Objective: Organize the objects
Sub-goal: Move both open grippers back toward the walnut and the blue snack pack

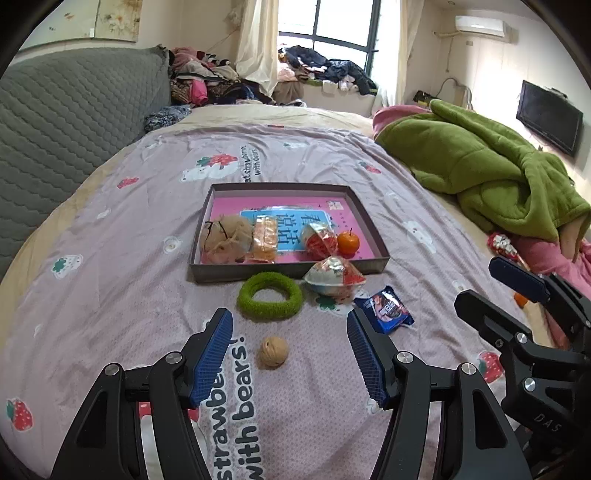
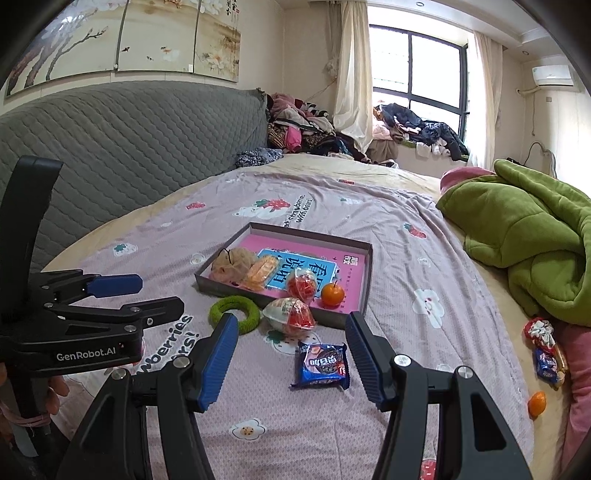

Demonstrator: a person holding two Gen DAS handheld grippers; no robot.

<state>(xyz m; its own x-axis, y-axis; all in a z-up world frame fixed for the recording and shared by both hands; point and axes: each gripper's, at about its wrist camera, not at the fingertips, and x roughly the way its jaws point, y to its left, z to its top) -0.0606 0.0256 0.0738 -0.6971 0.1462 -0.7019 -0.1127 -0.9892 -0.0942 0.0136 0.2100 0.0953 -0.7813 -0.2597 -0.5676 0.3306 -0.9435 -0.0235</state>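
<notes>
Four items (image 1: pixel 258 236) in one tray (image 1: pixel 288 271)

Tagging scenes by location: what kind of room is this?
A bedroom, most likely: a bed with a padded headboard, a clothes pile by the window, and a wall TV.

I see a bright dark-framed window (image 2: pixel 417 88) with cream curtains (image 2: pixel 352 70), a grey quilted headboard (image 2: pixel 129 147), a white wall air conditioner (image 1: pixel 479 26), a black wall-mounted television (image 1: pixel 549 117), and a painted floral panel (image 2: pixel 129 37)
</notes>
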